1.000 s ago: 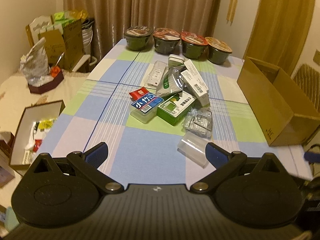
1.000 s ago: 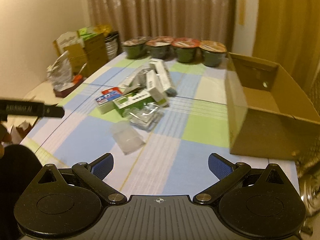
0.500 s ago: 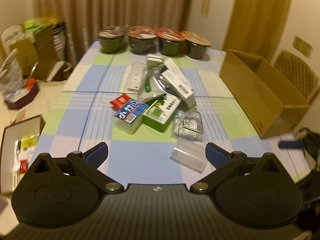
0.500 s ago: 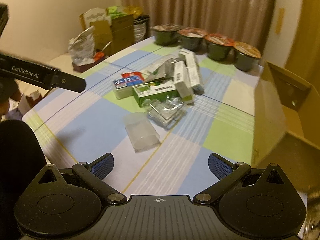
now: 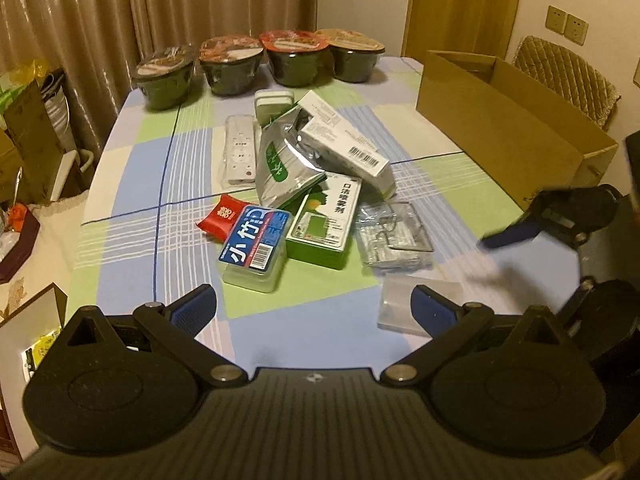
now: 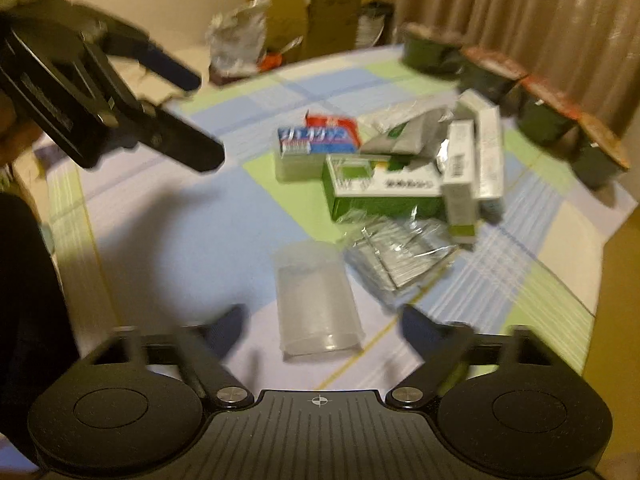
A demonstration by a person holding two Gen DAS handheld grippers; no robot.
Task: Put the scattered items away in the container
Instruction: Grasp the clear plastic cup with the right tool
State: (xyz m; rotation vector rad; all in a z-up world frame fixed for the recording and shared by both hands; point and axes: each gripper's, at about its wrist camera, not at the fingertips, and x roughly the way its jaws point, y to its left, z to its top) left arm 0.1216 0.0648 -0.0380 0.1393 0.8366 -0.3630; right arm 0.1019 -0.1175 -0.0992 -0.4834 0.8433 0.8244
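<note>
Clear plastic case (image 6: 316, 300) between wide-open right claw (image 6: 320, 326)

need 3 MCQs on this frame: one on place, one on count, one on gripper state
1. Where does the clear plastic case lie?
A. inside the cardboard box
B. on the tablecloth, just ahead of the right gripper
C. on top of the green box

2. How many lidded bowls stand along the far edge of the table?
A. two
B. four
C. six

3. What state is the right gripper in?
A. open, holding nothing
B. shut on the clear case
C. shut on the silver pouch

Answers:
1 B: the case rests on the cloth, centred between the spread fingers.
2 B: the left wrist view shows four in a row.
3 A: the fingers are wide apart and clear of the case.
</note>
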